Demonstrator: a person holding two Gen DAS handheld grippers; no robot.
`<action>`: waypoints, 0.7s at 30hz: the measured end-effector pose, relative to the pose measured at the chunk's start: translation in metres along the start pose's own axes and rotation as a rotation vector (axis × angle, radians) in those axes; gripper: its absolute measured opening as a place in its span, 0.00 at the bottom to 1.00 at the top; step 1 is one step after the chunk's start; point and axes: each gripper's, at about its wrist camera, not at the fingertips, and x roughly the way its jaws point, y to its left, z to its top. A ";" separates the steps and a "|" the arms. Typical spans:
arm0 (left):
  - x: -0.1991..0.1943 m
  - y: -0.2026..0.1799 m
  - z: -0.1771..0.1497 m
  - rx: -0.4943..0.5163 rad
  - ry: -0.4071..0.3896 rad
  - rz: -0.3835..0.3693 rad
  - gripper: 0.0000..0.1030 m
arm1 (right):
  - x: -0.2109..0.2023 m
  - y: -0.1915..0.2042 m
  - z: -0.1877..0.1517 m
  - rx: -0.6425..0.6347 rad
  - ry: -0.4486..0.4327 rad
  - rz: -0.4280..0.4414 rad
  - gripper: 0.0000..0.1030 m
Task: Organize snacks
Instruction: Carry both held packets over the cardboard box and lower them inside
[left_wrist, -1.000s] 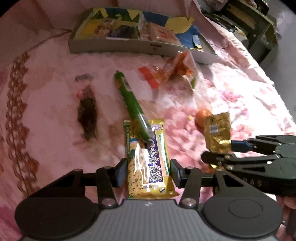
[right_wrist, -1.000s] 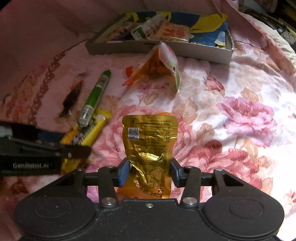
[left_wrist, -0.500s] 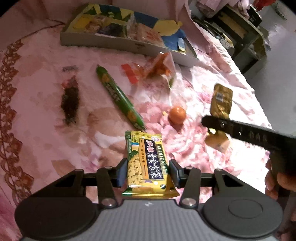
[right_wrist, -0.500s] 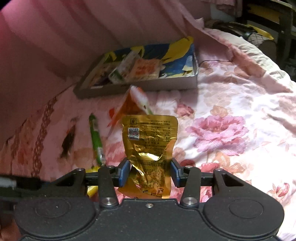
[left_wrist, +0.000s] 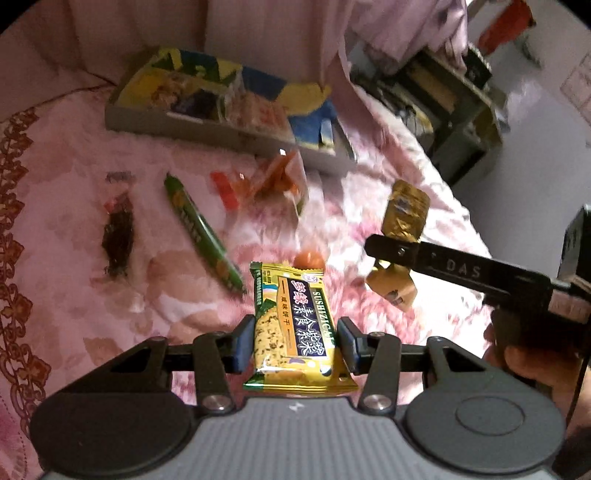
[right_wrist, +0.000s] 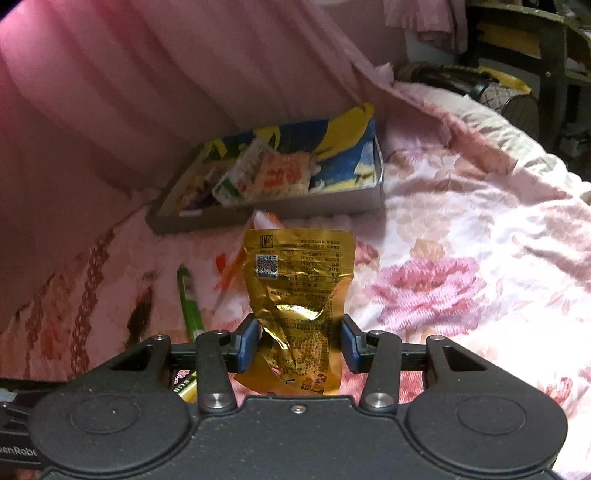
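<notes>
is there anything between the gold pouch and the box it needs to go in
Mostly clear. The right gripper holds the gold pouch above the bedspread, and the box lies open-topped ahead. Only the orange packet lies on the bed between them, low enough to pass over.

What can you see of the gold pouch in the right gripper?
The gold pouch is a small, shiny foil packet, creased and dented in the middle, with a printed panel and a square code near its top. It stands upright, its flat sealed top edge pointing away from the camera. The right gripper is shut on its lower half, blue pads pressing both side edges. In the left wrist view it hangs clear above the floral bedspread, touching nothing else.
</notes>
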 end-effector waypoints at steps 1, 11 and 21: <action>-0.002 0.000 0.001 -0.002 -0.019 0.002 0.50 | -0.002 0.000 0.001 0.010 -0.017 0.005 0.46; -0.020 0.002 0.012 -0.017 -0.211 0.039 0.50 | -0.008 0.008 0.006 -0.004 -0.135 0.019 0.46; -0.024 0.002 0.032 -0.011 -0.449 0.085 0.50 | -0.004 0.011 0.014 -0.036 -0.209 -0.014 0.46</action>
